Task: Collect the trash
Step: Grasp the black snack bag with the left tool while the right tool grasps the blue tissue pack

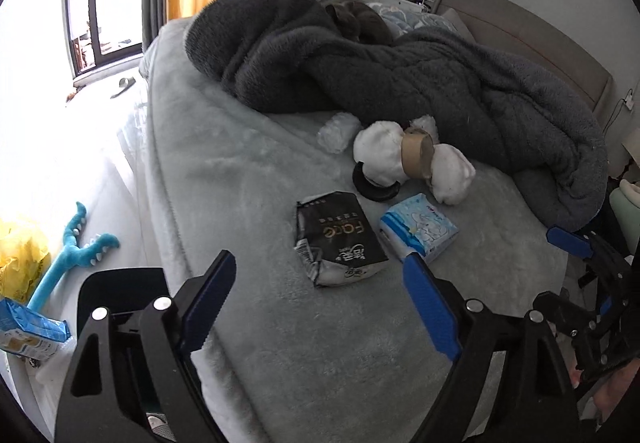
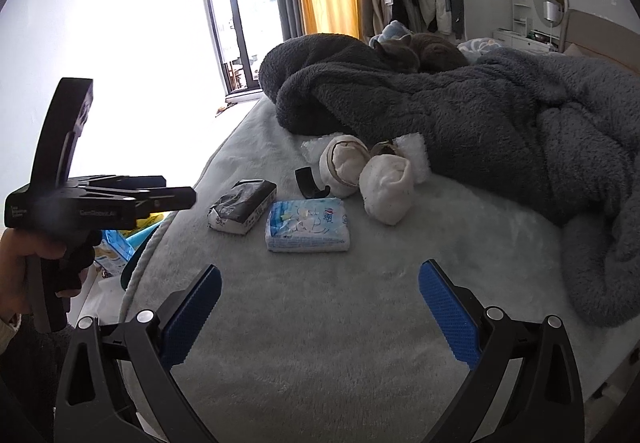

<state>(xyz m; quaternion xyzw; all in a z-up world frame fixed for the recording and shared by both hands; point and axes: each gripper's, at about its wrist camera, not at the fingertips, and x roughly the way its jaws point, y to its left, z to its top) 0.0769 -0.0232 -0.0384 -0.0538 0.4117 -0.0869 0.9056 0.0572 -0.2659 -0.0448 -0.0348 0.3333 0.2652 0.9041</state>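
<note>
Left gripper (image 1: 316,299): jaws wide, nothing between ribbed blue pads, above pale plush bed (image 1: 248,179). Right gripper (image 2: 320,307): jaws likewise wide, empty. Just ahead of left gripper lies crumpled black tissue pack (image 1: 340,239), glossy, soft-sided; beside it, apart, rectangular blue-and-white tissue pack (image 1: 420,225). Beyond: brown cardboard tape roll (image 1: 418,155) among fluffy white bundles (image 1: 378,151), black ring (image 1: 376,191), crinkled clear plastic wrapper (image 1: 338,131). Dark grey fleece blanket (image 1: 400,71) heaped behind.

Blue box (image 1: 28,331) cut off by left edge; print unreadable.
</note>
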